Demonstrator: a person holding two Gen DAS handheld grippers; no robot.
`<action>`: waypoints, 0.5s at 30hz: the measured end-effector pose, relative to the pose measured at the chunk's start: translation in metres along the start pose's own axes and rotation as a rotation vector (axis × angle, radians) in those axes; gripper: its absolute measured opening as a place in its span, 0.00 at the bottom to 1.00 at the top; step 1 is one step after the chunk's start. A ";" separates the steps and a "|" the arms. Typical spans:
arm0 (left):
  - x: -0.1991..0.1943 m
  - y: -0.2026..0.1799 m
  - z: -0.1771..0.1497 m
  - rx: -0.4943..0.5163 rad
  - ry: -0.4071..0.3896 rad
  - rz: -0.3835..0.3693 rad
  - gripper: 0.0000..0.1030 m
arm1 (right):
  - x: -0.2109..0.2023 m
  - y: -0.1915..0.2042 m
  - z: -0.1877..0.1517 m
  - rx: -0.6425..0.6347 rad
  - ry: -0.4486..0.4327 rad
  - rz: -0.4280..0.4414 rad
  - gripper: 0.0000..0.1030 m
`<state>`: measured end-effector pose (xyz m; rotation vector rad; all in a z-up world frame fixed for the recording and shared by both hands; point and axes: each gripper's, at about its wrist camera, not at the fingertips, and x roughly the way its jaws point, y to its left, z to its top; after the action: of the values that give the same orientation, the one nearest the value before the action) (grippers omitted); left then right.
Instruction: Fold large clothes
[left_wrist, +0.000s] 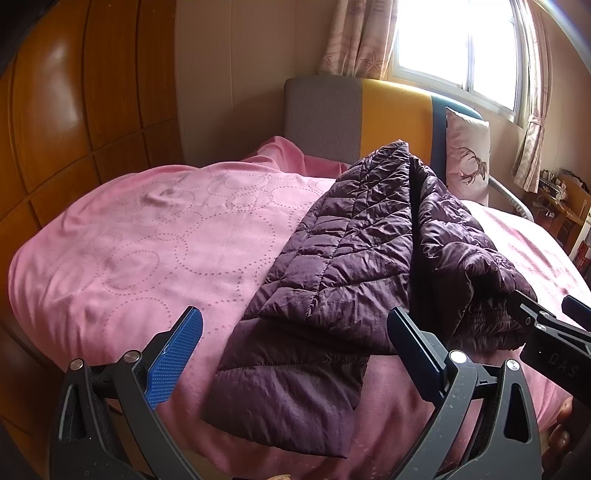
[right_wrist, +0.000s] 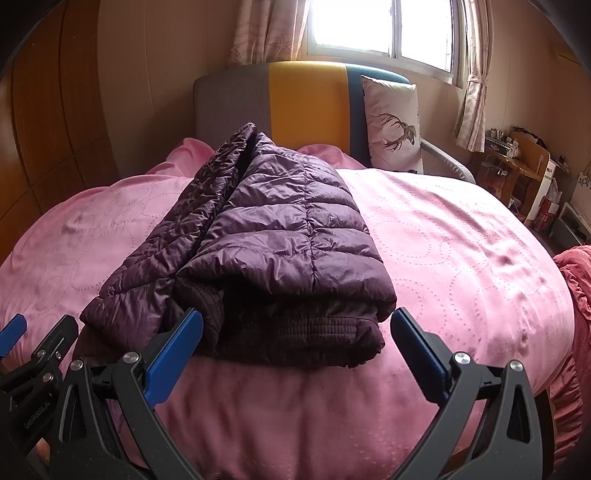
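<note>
A dark purple quilted puffer jacket (right_wrist: 273, 236) is seen lying folded lengthwise on a bed covered by a pink bedspread stitched with dotted circles (right_wrist: 461, 258); its elastic hem end is turned toward the cameras and its far end reaches toward the grey, yellow and blue upholstered headboard (right_wrist: 303, 99). In the left wrist view the jacket (left_wrist: 351, 258) is shown with one flatter quilted panel spread on the bedspread (left_wrist: 129, 240) and a thicker folded bulk to its right. The left gripper (left_wrist: 295, 354) is held just before the near end of that flatter panel, its blue-padded fingers (left_wrist: 173, 354) spread wide and nothing gripped between them. The right gripper (right_wrist: 297, 354) is held at the hem end of the folded bulk, its fingers (right_wrist: 173, 354) likewise spread wide to either side of the hem, with no cloth pinched. Each gripper is glimpsed at the edge of the other's view, the two standing near one another. A white cushion printed with a stag's head (right_wrist: 391, 125) is propped against the headboard, under a bright window hung with pale patterned curtains (right_wrist: 266, 33). A glossy wooden wardrobe (left_wrist: 74, 110) is seen at the left of the bed.
</note>
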<state>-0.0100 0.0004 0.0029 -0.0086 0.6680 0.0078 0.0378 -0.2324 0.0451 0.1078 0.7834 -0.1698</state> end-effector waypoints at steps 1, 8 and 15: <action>0.000 0.000 0.000 -0.001 0.002 0.000 0.96 | 0.000 0.000 0.000 0.000 0.001 0.001 0.98; 0.001 0.001 -0.002 0.001 0.006 0.000 0.96 | 0.002 -0.001 0.000 0.000 0.006 0.008 0.98; 0.003 0.001 -0.004 0.001 0.011 0.000 0.96 | 0.003 0.000 0.000 0.001 0.008 0.008 0.98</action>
<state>-0.0101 0.0011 -0.0018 -0.0081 0.6788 0.0071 0.0397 -0.2330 0.0430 0.1123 0.7908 -0.1618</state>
